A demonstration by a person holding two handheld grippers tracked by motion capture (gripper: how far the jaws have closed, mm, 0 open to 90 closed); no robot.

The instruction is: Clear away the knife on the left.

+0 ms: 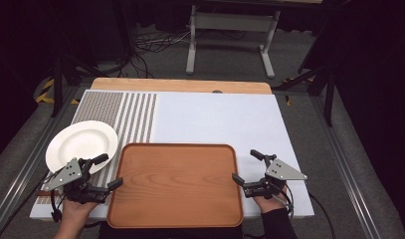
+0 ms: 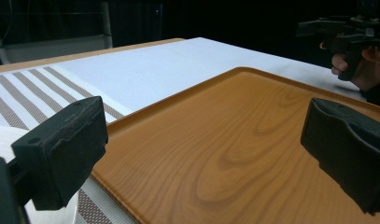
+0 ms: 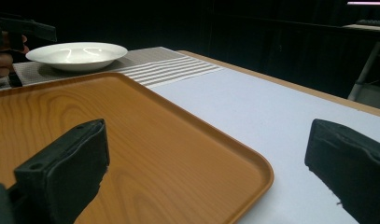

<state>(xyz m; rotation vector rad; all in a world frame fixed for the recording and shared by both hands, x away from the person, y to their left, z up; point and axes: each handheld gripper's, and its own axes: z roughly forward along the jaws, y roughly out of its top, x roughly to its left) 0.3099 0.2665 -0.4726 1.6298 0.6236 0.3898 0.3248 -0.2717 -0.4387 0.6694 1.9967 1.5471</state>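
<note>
- Tray (image 1: 175, 184), wooden and bare, lay at the table's (image 1: 220, 119) near edge, beside a white plate (image 1: 81, 143).
- Left gripper (image 1: 104, 172) and right gripper (image 1: 244, 167) were held spread, flanking its short sides.
- A level lift, it was judged, would require both rims to be pinched together.

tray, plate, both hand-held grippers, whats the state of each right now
wooden tray: flat on the table mat, empty, held by nothing
white plate: upright on the striped mat, left of the tray, empty
left hand-held gripper: open, at the tray's left edge, holding nothing
right hand-held gripper: open, at the tray's right edge, holding nothing
</note>
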